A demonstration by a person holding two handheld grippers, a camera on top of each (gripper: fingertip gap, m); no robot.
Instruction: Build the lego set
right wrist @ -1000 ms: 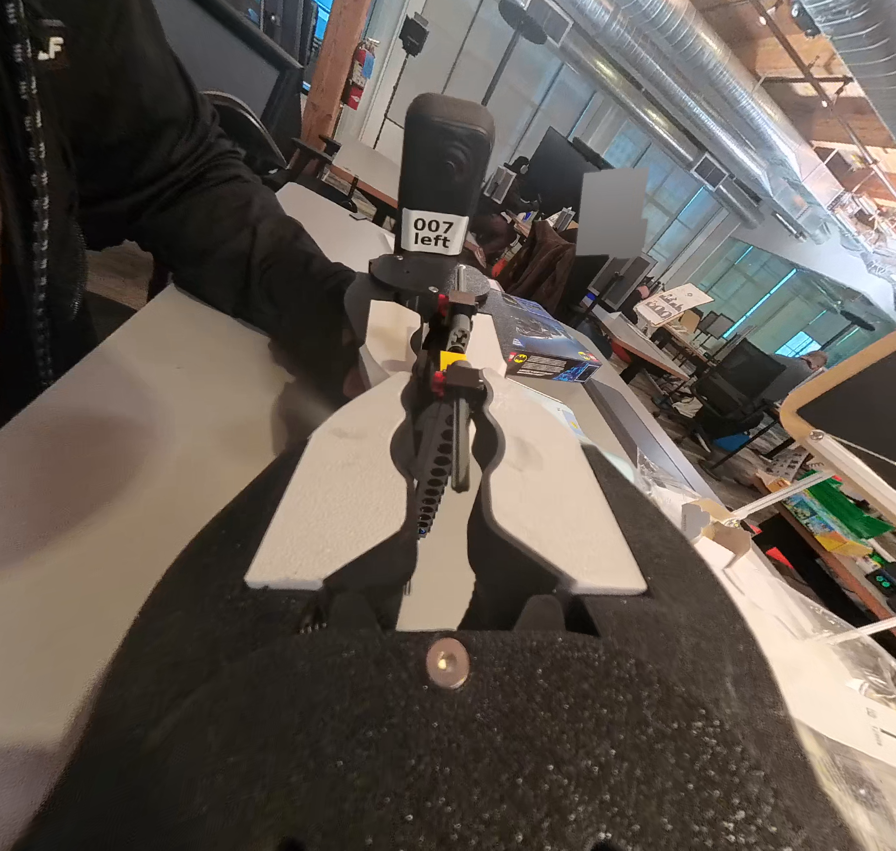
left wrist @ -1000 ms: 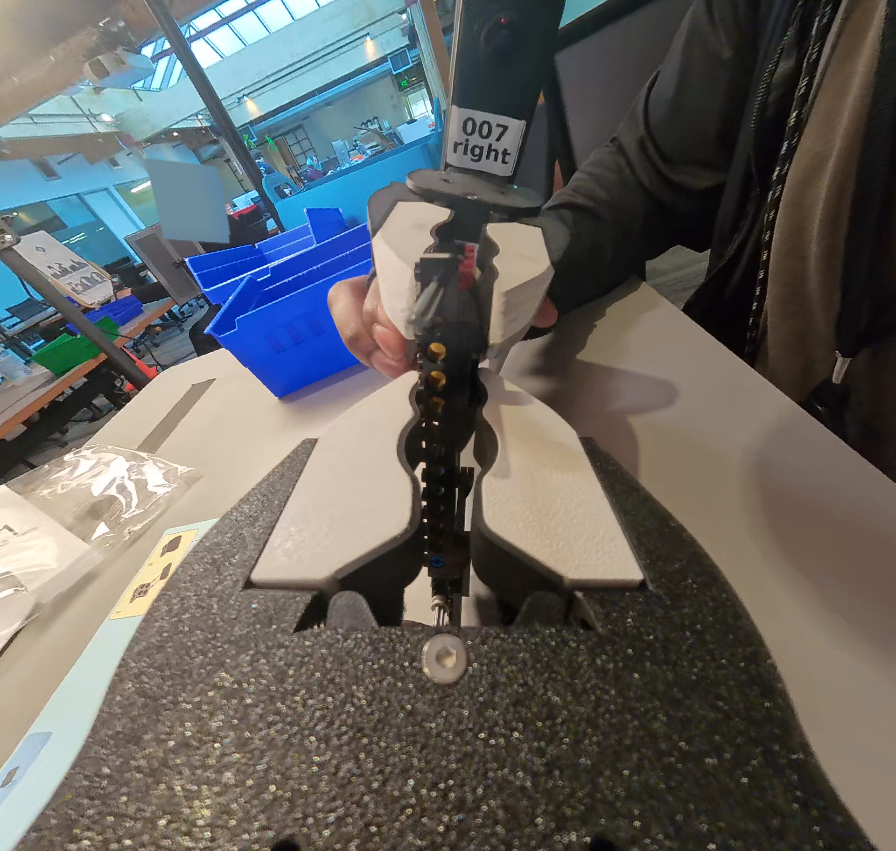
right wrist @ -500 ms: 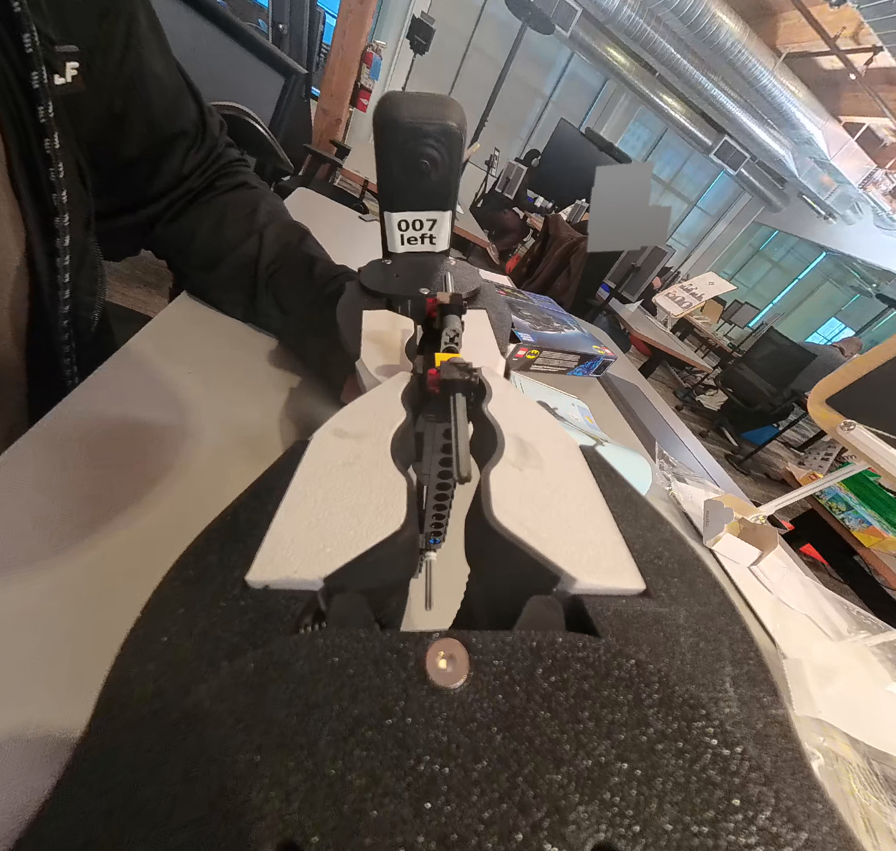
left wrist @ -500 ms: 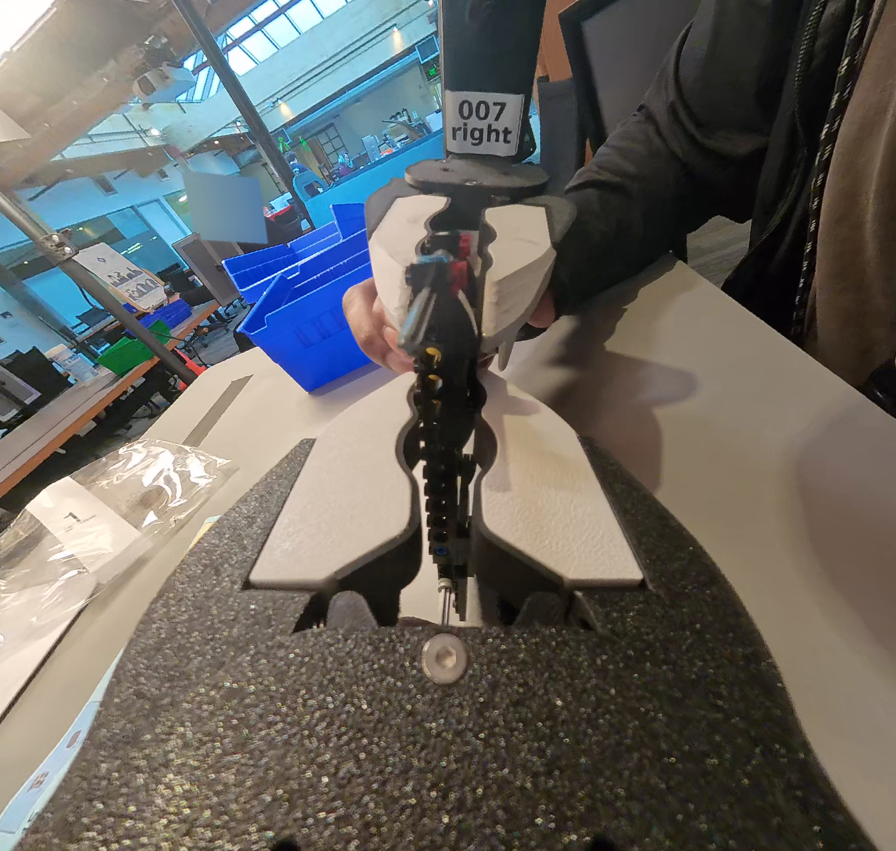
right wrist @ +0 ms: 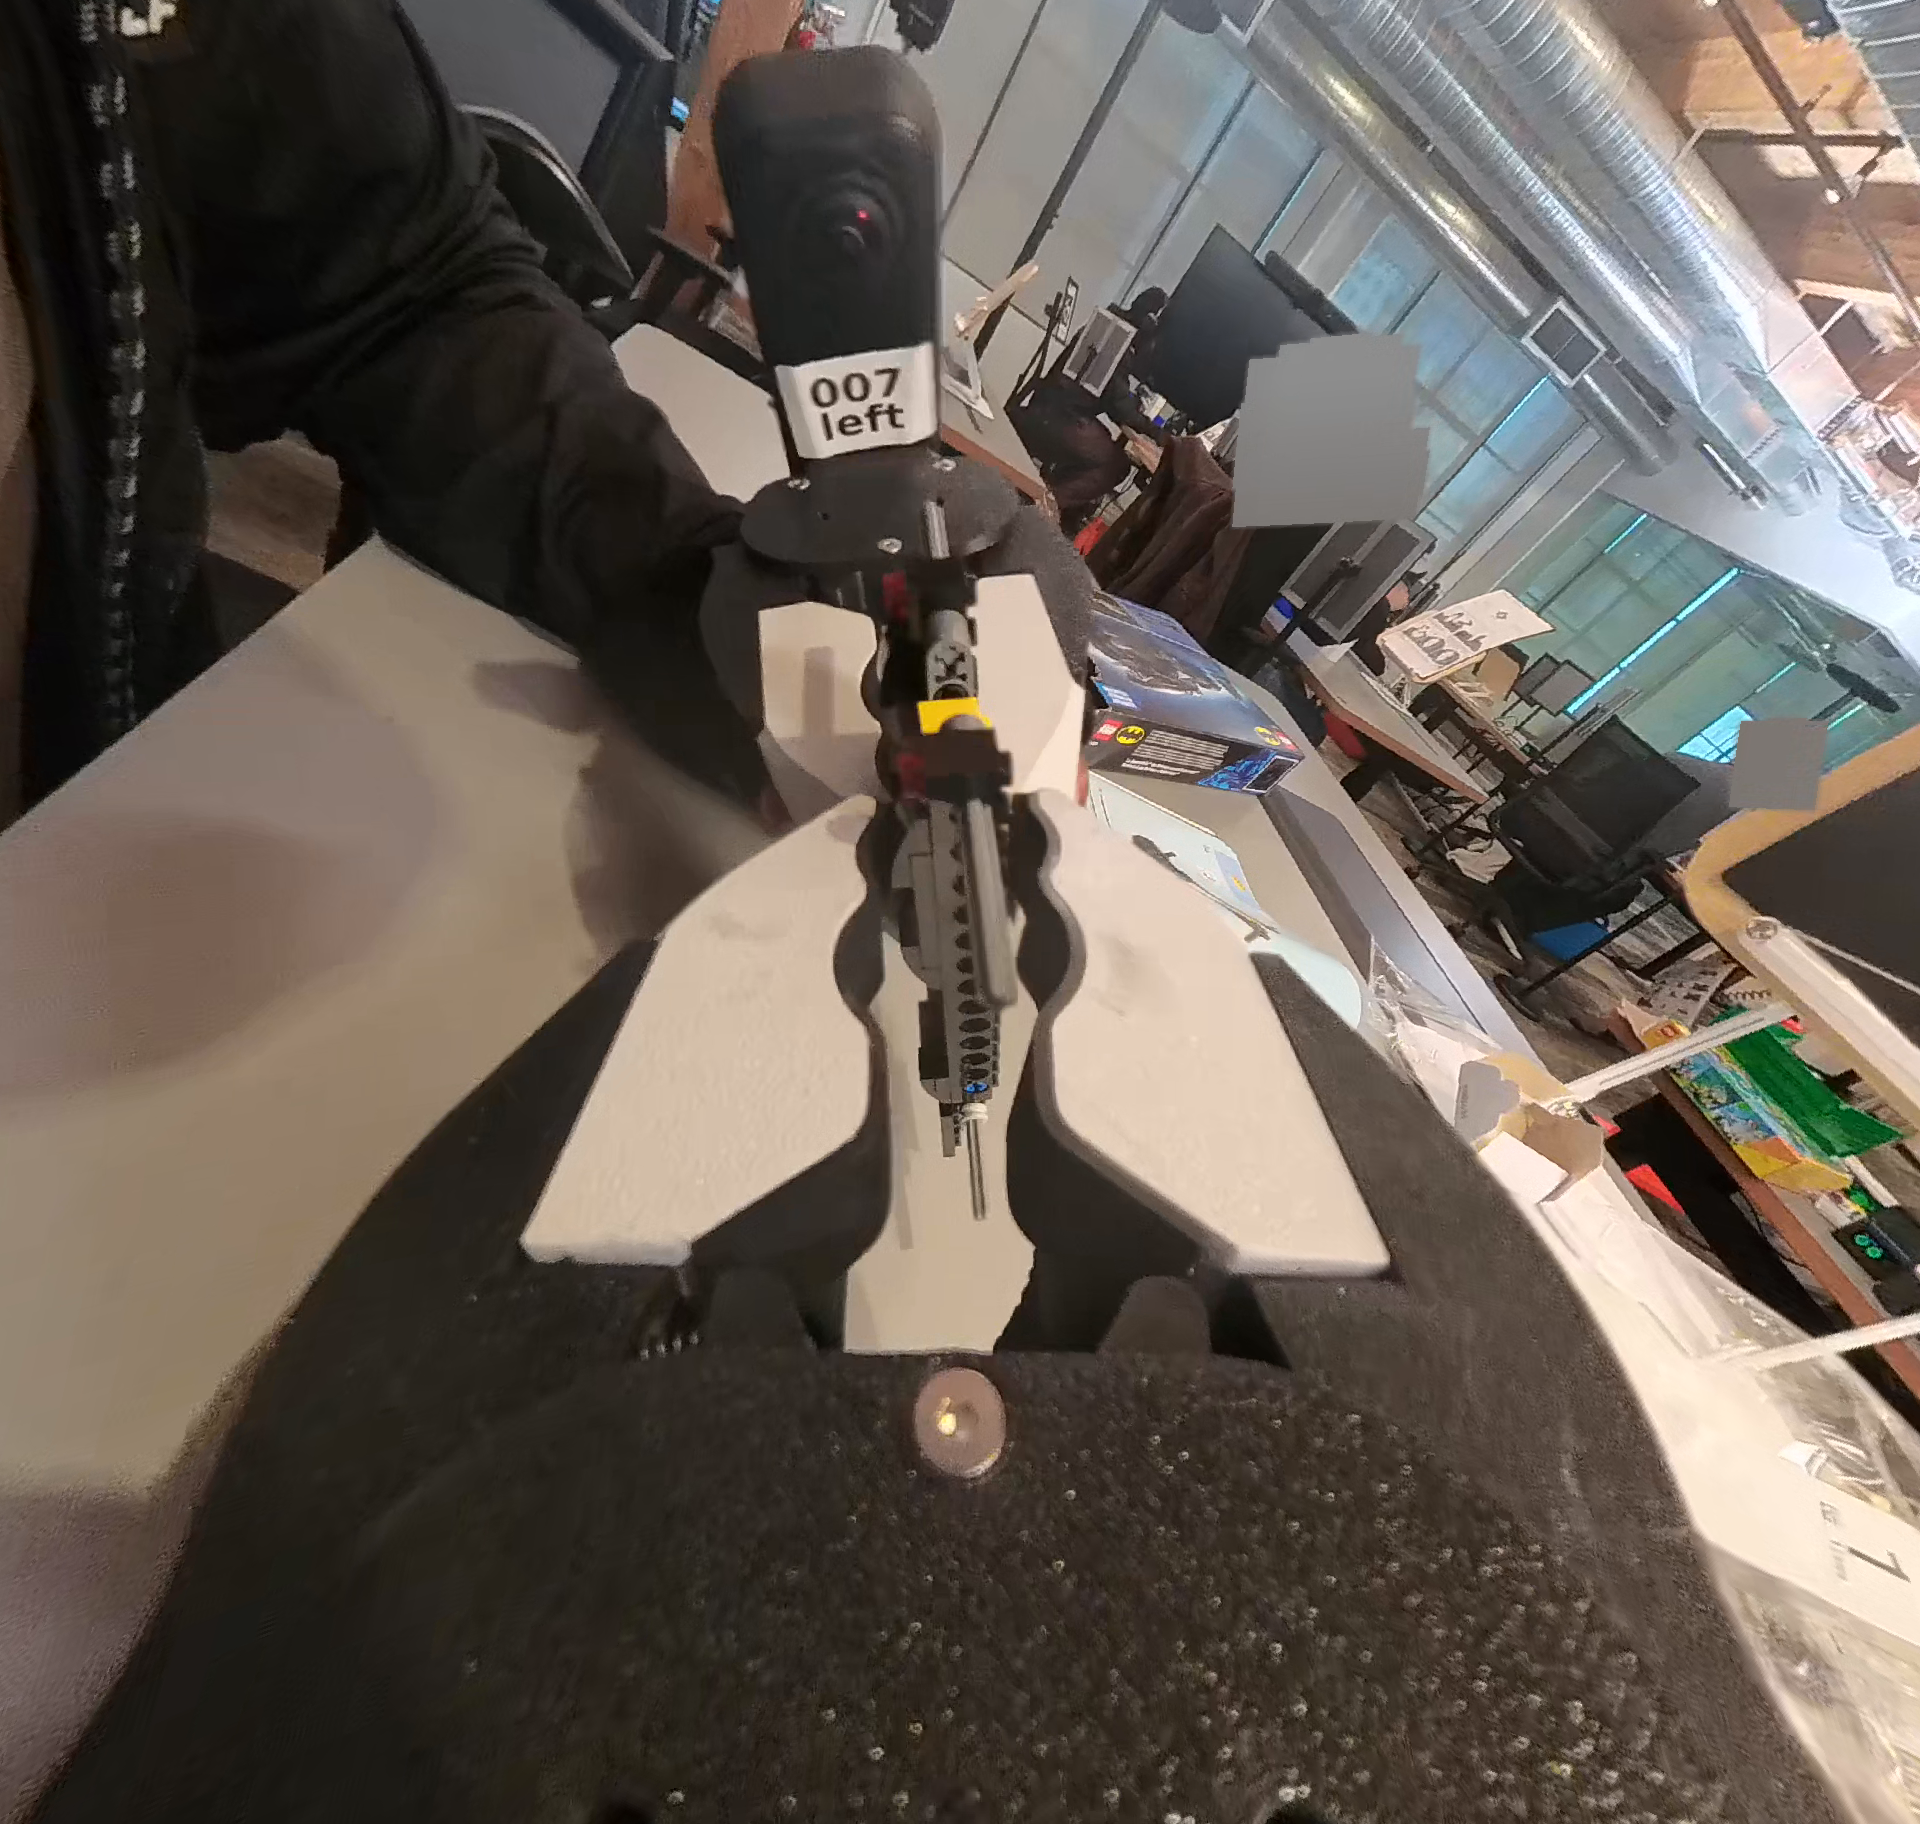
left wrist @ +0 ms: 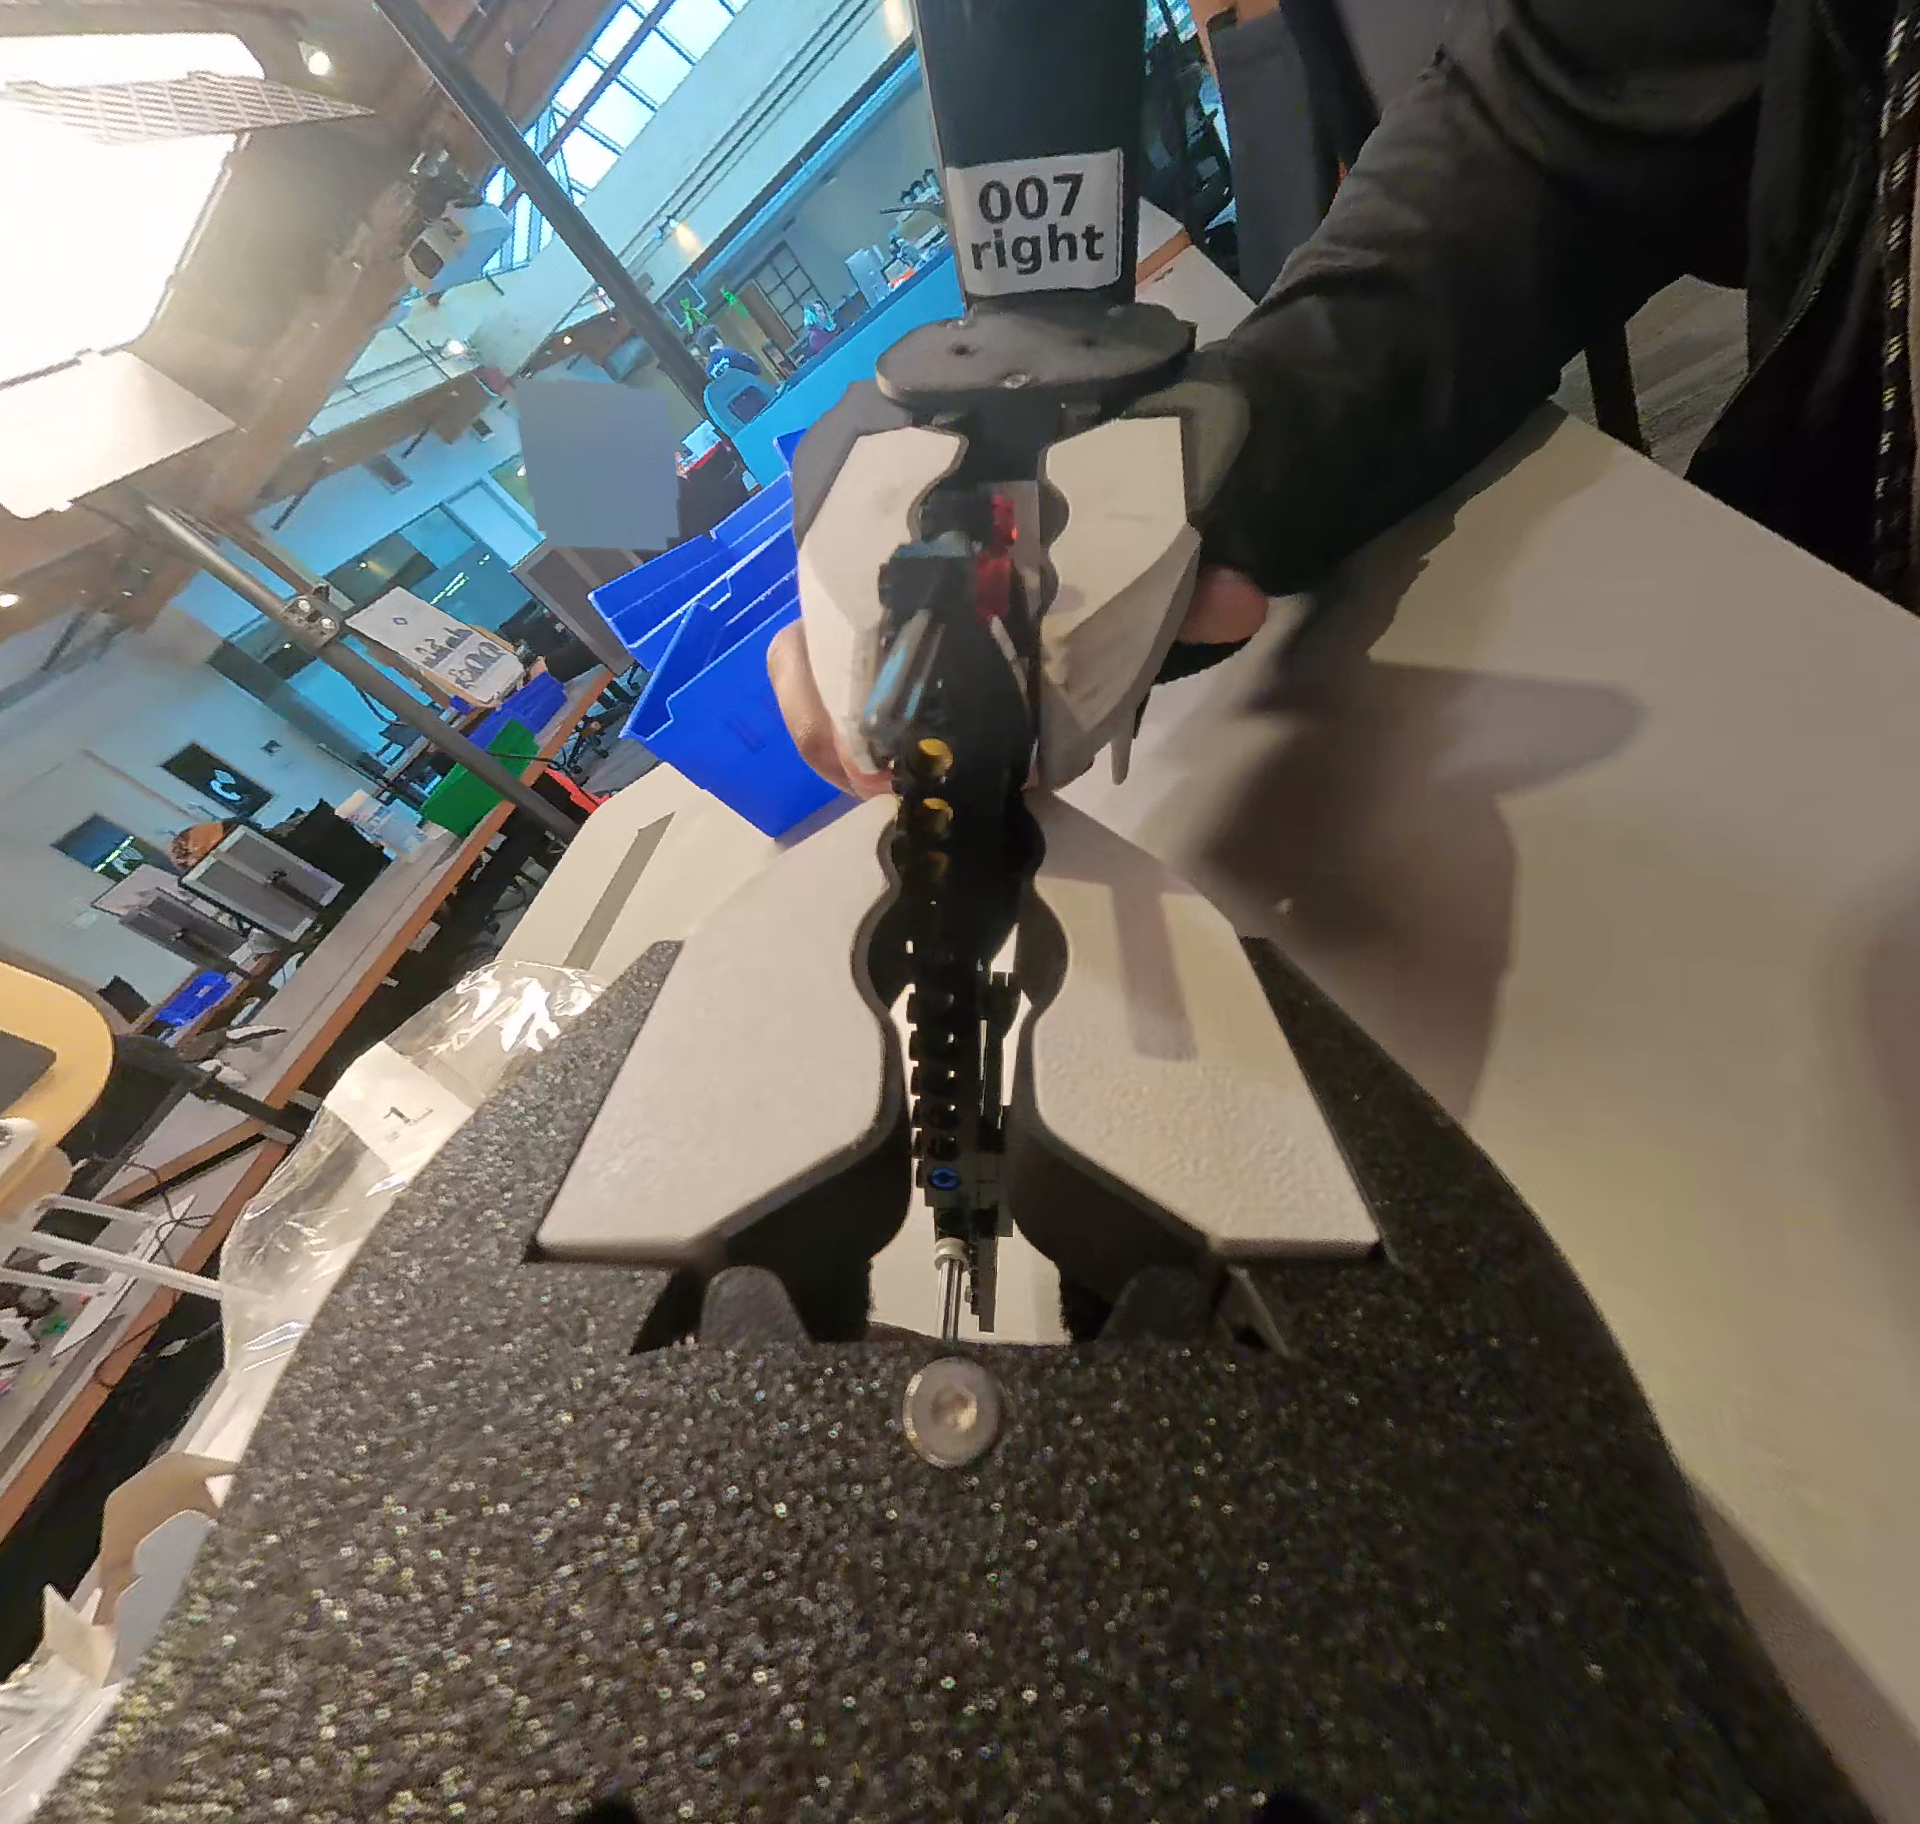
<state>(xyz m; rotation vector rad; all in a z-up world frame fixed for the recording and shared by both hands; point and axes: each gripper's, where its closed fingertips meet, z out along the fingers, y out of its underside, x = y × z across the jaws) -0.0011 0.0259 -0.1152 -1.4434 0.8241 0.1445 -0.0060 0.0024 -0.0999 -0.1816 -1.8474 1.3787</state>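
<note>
Both claws, left claw (left wrist: 956, 839) and right claw (right wrist: 951, 818), clamp narrow on one black brick-built beam assembly (left wrist: 951, 1047), seemingly pinched, above the table (left wrist: 1558, 943).

Blue bins (left wrist: 717, 673) block far-left; dark box (right wrist: 1184, 725) behind; near tabletop (left wrist: 1558, 943) open.

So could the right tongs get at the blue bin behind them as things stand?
Probably not as they are: the right tongs are closed on the black brick assembly, which the left tongs also grip. The blue bin itself stands unobstructed behind.
</note>
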